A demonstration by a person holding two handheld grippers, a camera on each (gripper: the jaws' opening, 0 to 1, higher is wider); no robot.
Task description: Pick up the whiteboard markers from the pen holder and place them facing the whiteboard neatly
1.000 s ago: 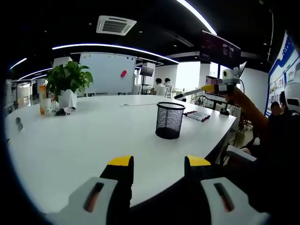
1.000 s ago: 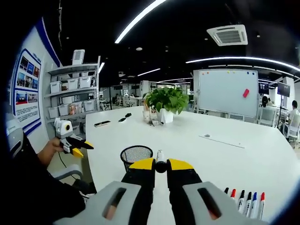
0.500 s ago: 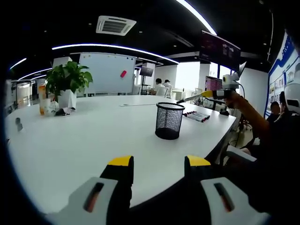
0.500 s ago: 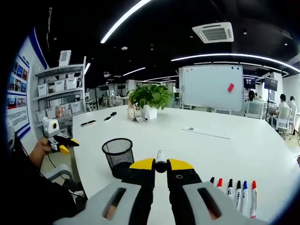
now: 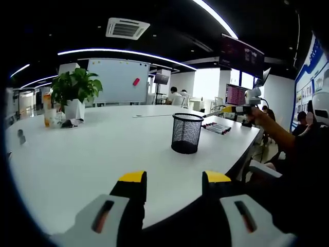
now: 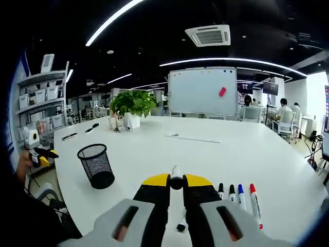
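A black mesh pen holder [image 5: 186, 133] stands on the white table [image 5: 92, 154], right of centre. Beyond it lies a row of whiteboard markers [image 5: 216, 127]. My left gripper [image 5: 175, 180] hangs open over the near table edge, with nothing between its fingers. My right gripper [image 5: 224, 109] hovers above that row, shut on a marker [image 5: 213, 112] that points left. In the right gripper view, the right gripper [image 6: 176, 181] clamps that marker [image 6: 176, 172] upright. Several markers [image 6: 240, 195] lie side by side just right of it. The pen holder [image 6: 96, 164] stands to the left, and the left gripper [image 6: 49, 154] beyond it.
A whiteboard [image 6: 200, 92] with a red eraser stands past the far table edge. A potted plant [image 6: 132, 103] and bottles sit at the back left. A thin strip [image 6: 193, 139] lies mid-table. People sit behind. The person's arm [image 5: 275, 126] reaches in on the right.
My right gripper has carried its marker away from the pen holder, lower and over to the row of markers. The left gripper has stayed still and open.
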